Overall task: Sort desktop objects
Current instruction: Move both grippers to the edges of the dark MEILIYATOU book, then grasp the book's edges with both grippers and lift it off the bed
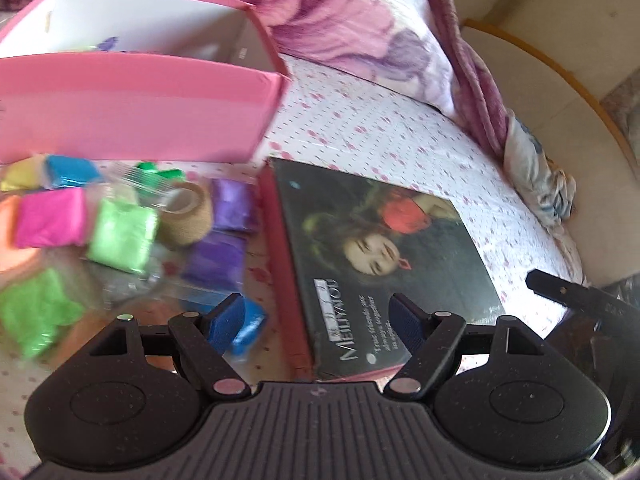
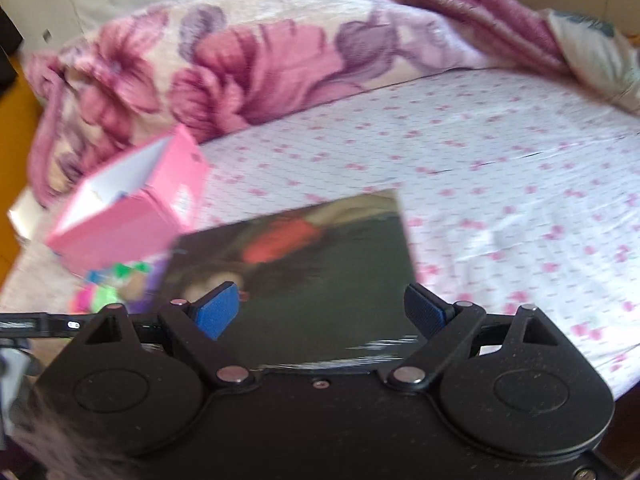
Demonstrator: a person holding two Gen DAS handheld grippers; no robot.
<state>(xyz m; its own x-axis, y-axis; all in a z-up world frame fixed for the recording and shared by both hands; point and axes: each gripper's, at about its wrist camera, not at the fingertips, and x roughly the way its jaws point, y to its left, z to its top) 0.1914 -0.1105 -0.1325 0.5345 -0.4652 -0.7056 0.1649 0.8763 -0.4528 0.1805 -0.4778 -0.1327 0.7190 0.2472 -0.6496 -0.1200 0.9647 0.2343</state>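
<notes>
Scene: bed w/ white sheet dotted in pink (image 1: 380, 136), big pink-and-purple floral blanket (image 2: 248, 60) bunched along the far side.

Left gripper (image 1: 318, 312): black frame, blue pads, jaws spread wide, nothing between them. It hangs over the near left corner of a flat dark box lid printed w/ a woman's face and a red flower (image 1: 384, 256); the lid has a pink-red side edge and white lettering at its near end. Left blue pad (image 1: 226, 320) sits above a small blue packet (image 1: 250, 326); contact w/ it cannot be judged.

Right gripper (image 2: 322, 312): same build, jaws also released, empty. It hangs over the near edge of the same dark lid (image 2: 304, 264), which is blurred in the right wrist view.

Task items: cluster of small plastic-wrapped clay packets lies on the sheet left of the lid, in front of an open pink cardboard box w/ white inside (image 1: 132, 104). Seen there: magenta packet (image 1: 52, 218), light-green packet (image 1: 122, 240), bright-green packet (image 1: 34, 312), blue packet at rear (image 1: 72, 172), two purple packets (image 1: 234, 204) (image 1: 214, 260) just beside the lid's edge. A tan roll of tape (image 1: 186, 216) lies among them, touching the light-green one. Some coloured bits show inside the pink box; too blurred to ID.

Crumpled pale cloth w/ blue print (image 1: 536, 176) lies at the sheet's far right edge, well apart from the rest.
</notes>
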